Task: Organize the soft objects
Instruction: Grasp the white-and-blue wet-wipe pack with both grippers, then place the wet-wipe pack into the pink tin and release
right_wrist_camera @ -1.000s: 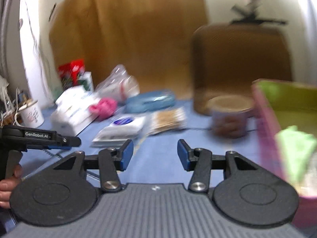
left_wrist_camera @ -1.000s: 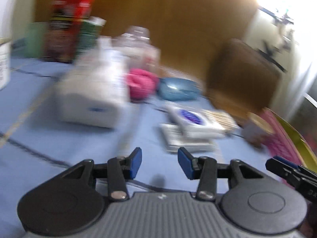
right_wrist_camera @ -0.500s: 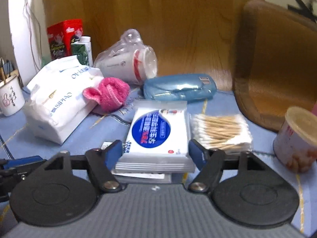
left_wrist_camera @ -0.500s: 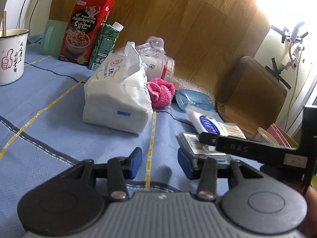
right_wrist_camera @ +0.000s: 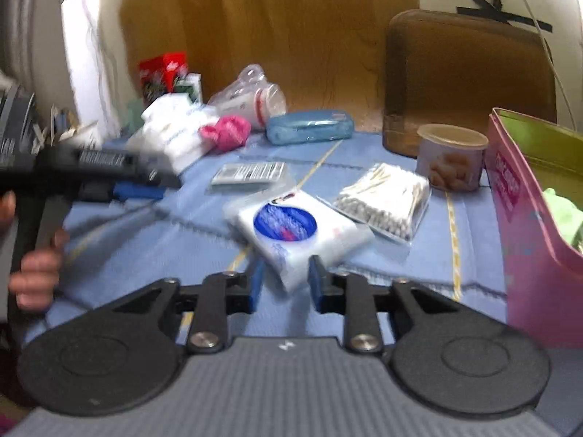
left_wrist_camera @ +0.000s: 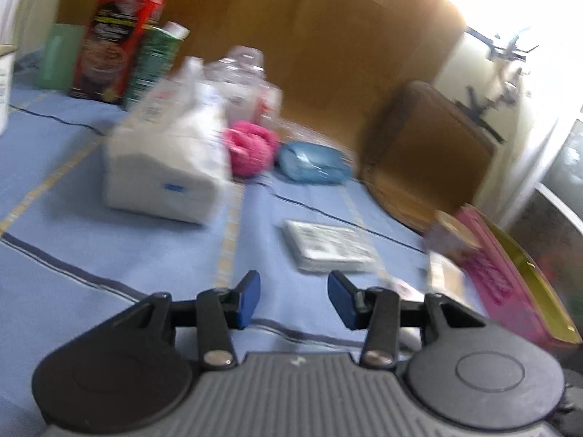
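My right gripper (right_wrist_camera: 282,284) has its jaws closing on a corner of a white wet wipes pack (right_wrist_camera: 291,229) with a blue oval label. The pack hangs tilted above the blue cloth. A second flat pack (right_wrist_camera: 249,173) with a barcode lies farther back, also in the left wrist view (left_wrist_camera: 328,247). My left gripper (left_wrist_camera: 294,298) hovers low over the cloth, pads narrowly apart with nothing between them. A pink fluffy cloth (left_wrist_camera: 249,151) rests beside a white tissue bag (left_wrist_camera: 164,167). The picture is blurred.
A pink box (right_wrist_camera: 528,218) stands at the right with something green (right_wrist_camera: 564,207) inside. Nearby lie a cotton swab bag (right_wrist_camera: 382,196), a snack cup (right_wrist_camera: 452,156), a blue case (right_wrist_camera: 309,131) and a brown container (right_wrist_camera: 466,80). A hand (right_wrist_camera: 32,273) holds the left gripper's handle.
The right gripper narrowed onto the wipes pack and drew back with it, off the barcode pack that stayed on the cloth. It has left the left wrist view.
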The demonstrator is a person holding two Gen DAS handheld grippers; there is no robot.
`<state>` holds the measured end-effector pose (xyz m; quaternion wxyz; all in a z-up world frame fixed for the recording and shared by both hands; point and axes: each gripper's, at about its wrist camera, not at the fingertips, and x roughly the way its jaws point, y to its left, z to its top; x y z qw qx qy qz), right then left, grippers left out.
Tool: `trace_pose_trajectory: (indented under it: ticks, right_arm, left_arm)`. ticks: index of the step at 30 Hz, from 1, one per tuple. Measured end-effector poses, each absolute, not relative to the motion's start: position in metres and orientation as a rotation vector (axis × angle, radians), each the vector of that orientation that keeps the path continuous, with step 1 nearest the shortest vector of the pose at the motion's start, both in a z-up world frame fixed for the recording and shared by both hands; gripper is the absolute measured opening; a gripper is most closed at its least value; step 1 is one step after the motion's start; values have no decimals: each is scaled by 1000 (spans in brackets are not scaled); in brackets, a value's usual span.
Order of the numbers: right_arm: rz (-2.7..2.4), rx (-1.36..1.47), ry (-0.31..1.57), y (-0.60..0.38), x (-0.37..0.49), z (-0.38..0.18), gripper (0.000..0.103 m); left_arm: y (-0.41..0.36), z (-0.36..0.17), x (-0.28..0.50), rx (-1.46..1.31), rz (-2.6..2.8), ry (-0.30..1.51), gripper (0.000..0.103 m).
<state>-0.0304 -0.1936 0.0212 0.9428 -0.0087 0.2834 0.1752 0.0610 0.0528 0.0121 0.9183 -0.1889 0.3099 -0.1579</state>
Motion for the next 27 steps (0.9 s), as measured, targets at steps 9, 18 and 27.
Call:
trace_pose_trajectory:
  ticks: [9, 18, 27]
  right_arm:
    - [325, -83, 548, -192, -12, 21, 81]
    - [295, -72, 586, -183, -1, 9, 51]
    - [311, -58, 386, -197, -55, 41, 46]
  left_arm:
    - [-2, 33, 62, -263, -419, 659, 54]
    - [-48, 15, 87, -173, -516, 774, 40]
    - [-38, 58, 38, -274, -575, 683, 40]
